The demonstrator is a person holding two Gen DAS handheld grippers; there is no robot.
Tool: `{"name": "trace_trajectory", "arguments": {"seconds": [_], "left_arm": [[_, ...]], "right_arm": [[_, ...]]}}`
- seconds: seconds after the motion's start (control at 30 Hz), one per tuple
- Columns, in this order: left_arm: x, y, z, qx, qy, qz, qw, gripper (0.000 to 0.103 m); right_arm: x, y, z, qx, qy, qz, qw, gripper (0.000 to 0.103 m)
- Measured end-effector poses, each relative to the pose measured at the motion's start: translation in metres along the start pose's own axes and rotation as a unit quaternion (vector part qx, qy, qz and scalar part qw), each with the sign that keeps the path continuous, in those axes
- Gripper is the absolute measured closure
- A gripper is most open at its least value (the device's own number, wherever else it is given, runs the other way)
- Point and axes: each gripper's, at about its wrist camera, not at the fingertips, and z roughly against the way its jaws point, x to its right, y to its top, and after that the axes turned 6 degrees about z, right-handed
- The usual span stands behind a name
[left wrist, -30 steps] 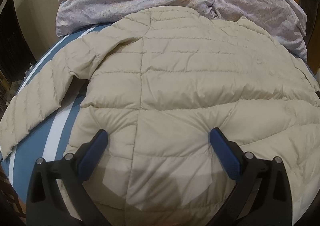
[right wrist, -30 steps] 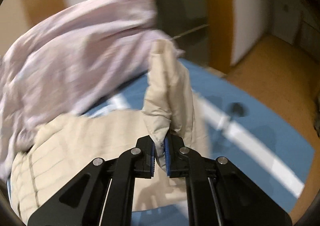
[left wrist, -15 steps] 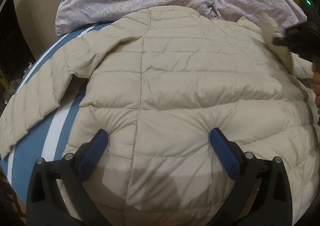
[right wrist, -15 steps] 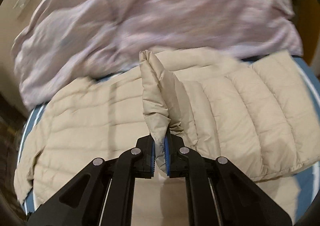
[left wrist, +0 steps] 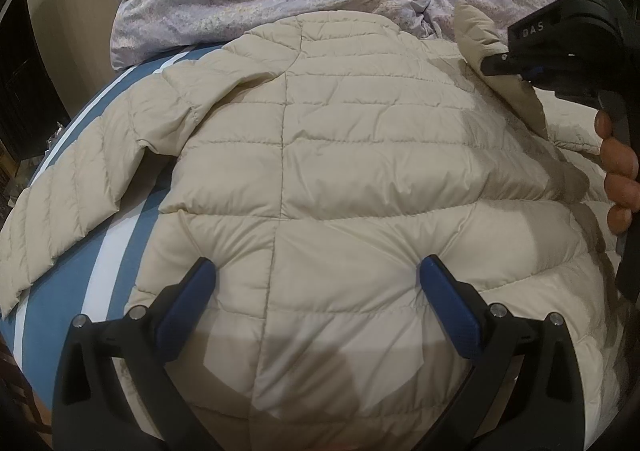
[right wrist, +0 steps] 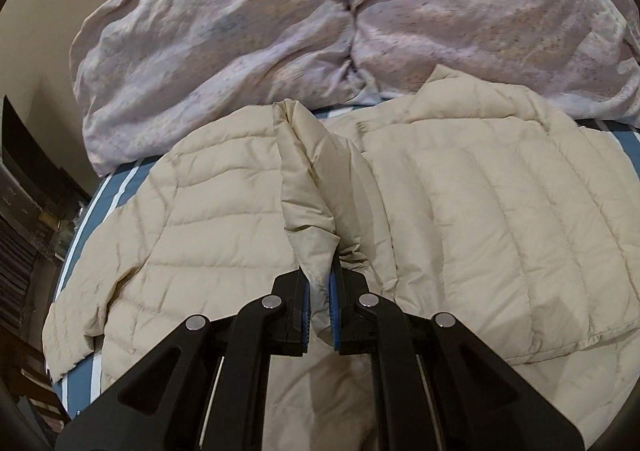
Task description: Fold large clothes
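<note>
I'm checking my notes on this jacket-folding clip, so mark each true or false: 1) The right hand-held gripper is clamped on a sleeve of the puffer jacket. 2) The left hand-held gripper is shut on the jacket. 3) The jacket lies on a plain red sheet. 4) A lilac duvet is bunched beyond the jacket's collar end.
1) True: the right hand-held gripper pinches the sleeve end of the beige puffer jacket.
2) False: the left hand-held gripper is open, its fingers pressed down on the jacket.
3) False: the sheet is blue with white stripes.
4) True: the lilac duvet lies there.
</note>
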Motion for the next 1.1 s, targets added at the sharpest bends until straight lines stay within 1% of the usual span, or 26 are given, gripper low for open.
{"name": "trace_trajectory", "arguments": {"seconds": [0.17, 0.27, 0.3, 0.37, 0.4, 0.43, 0.5, 0.53, 0.57, 0.63, 0.7, 0.8, 0.87, 0.9, 0.97, 1.03, 1.1], "left_arm": [[0.0, 0.0, 0.0, 0.0, 0.0, 0.0, 1.0, 0.002], [0.0, 0.0, 0.0, 0.0, 0.0, 0.0, 1.0, 0.002], [0.0, 0.0, 0.0, 0.0, 0.0, 0.0, 1.0, 0.002], [0.0, 0.0, 0.0, 0.0, 0.0, 0.0, 1.0, 0.002], [0.0, 0.0, 0.0, 0.0, 0.0, 0.0, 1.0, 0.002], [0.0, 0.0, 0.0, 0.0, 0.0, 0.0, 1.0, 0.002], [0.0, 0.0, 0.0, 0.0, -0.001, 0.0, 1.0, 0.002], [0.0, 0.0, 0.0, 0.0, -0.001, 0.0, 1.0, 0.002], [0.0, 0.0, 0.0, 0.0, -0.001, 0.0, 1.0, 0.002], [0.0, 0.0, 0.0, 0.0, -0.001, 0.0, 1.0, 0.002], [0.0, 0.0, 0.0, 0.0, -0.001, 0.0, 1.0, 0.002], [0.0, 0.0, 0.0, 0.0, -0.001, 0.0, 1.0, 0.002], [0.0, 0.0, 0.0, 0.0, -0.001, 0.0, 1.0, 0.002], [0.0, 0.0, 0.0, 0.0, -0.001, 0.0, 1.0, 0.002], [0.0, 0.0, 0.0, 0.0, -0.001, 0.0, 1.0, 0.002], [0.0, 0.0, 0.0, -0.001, -0.001, 0.0, 1.0, 0.002], [0.0, 0.0, 0.0, 0.0, -0.001, 0.0, 1.0, 0.002]], "right_arm": [[-0.009, -0.006, -0.009, -0.014, 0.005, 0.005, 1.0, 0.094], [-0.016, -0.009, -0.018, -0.032, 0.007, 0.01, 0.999, 0.093], [-0.019, -0.01, -0.019, -0.039, 0.013, 0.012, 0.999, 0.091], [-0.022, -0.011, -0.019, -0.044, 0.023, 0.017, 0.999, 0.081], [-0.025, -0.011, -0.016, -0.044, 0.033, 0.021, 0.998, 0.07], [-0.025, -0.011, -0.013, -0.043, 0.041, 0.022, 0.998, 0.062], [-0.025, -0.01, -0.004, -0.034, 0.052, 0.023, 0.998, 0.058], [-0.023, -0.009, 0.004, -0.022, 0.053, 0.024, 0.998, 0.058], [-0.021, -0.008, 0.01, -0.012, 0.048, 0.025, 0.998, 0.058], [-0.011, -0.006, 0.024, 0.014, 0.023, 0.022, 0.999, 0.058], [0.005, -0.005, 0.032, 0.033, -0.011, 0.012, 0.999, 0.058], [0.028, -0.005, 0.032, 0.037, -0.067, 0.001, 0.997, 0.058], [0.044, -0.01, 0.026, 0.028, -0.103, -0.006, 0.994, 0.058], [0.051, -0.012, 0.022, 0.022, -0.114, -0.009, 0.993, 0.058], [0.059, -0.015, 0.015, 0.01, -0.12, -0.013, 0.993, 0.057], [0.063, -0.019, 0.008, 0.001, -0.122, -0.012, 0.992, 0.051], [0.058, -0.022, 0.002, 0.0, -0.126, -0.003, 0.992, 0.045]]}}
